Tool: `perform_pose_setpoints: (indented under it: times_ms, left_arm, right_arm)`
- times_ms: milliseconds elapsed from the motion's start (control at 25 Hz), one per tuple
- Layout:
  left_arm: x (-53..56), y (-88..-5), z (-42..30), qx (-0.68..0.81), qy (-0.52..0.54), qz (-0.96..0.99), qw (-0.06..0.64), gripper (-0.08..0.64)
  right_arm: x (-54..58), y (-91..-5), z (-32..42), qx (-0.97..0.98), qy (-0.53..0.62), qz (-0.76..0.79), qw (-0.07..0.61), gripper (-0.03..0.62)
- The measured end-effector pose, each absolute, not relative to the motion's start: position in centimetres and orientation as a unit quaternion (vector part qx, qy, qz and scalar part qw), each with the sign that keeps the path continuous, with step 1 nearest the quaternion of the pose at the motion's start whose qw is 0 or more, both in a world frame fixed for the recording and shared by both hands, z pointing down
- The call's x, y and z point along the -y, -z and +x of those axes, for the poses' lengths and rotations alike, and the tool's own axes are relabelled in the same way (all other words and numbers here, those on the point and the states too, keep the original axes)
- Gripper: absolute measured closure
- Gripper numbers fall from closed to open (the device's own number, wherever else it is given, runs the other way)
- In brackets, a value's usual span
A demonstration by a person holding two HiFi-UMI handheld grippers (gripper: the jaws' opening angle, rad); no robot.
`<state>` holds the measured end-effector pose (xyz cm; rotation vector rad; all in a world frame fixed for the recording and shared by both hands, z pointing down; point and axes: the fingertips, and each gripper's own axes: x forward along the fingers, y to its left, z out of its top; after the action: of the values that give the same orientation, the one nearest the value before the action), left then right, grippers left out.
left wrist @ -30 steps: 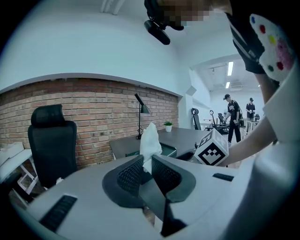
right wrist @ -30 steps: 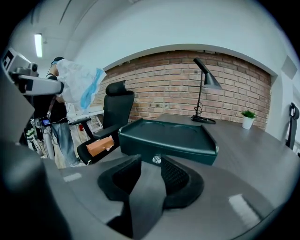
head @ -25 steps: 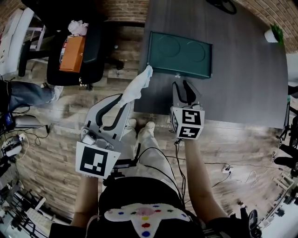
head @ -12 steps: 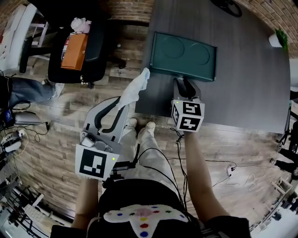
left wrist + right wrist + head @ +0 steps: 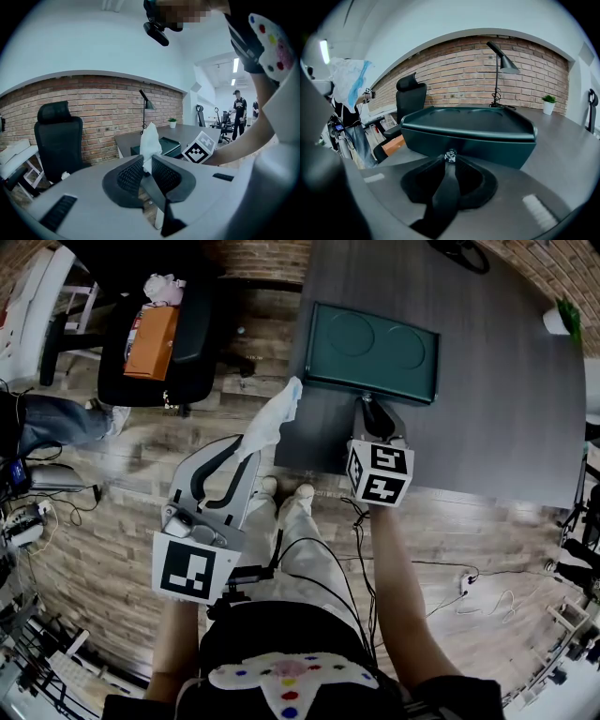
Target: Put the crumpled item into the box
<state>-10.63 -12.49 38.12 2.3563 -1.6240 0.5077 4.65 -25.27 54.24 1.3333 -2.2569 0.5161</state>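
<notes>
Head view: left gripper [image 5: 246,442] is just off the left edge of the table [image 5: 506,399]. The right gripper [image 5: 370,405] is at the near wall of the closed green box [image 5: 375,348].

Left gripper view: jaws narrow, pinching the lower end of the crumpled tissue [image 5: 151,142]. Judged light, soft and tearable, so a bunched-end hold suits it.

Right gripper view: jaws have just been closing and are now nipped on the small metal knob [image 5: 450,155] at the lid's front edge.

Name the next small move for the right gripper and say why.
Probably lift the lid: the right gripper has just been closing its jaws on the metal clasp at the front of the shut green box, while the left gripper holds the crumpled tissue ready.
</notes>
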Motion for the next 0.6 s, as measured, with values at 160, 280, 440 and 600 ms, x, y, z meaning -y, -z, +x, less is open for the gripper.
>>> perform_pose_setpoints:
  times_ms: [160,280,440,600]
  left_arm:
    - [12.3,-38.3,-10.5,0.548,-0.176,0.809,0.116,0.503]
    - [12.2,-38.4,-10.5,0.546,-0.176,0.811,0.116,0.503]
    - [12.1,-38.3,-10.0,0.541,-0.176,0.814,0.117,0.503]
    - [11.9,-38.4,-9.7,0.534,-0.177,0.819,0.116,0.503]
  right_arm:
    - [24.5,-54.4,4.7,0.821,-0.192,0.486,0.231,0.517]
    - [24.1,-54.5,4.7,0.822,-0.195,0.483,0.230,0.517]
    - [23.4,-54.4,5.0,0.820,-0.202,0.484,0.227,0.517]
    - [22.9,-54.3,5.1,0.819,-0.204,0.486,0.225,0.517]
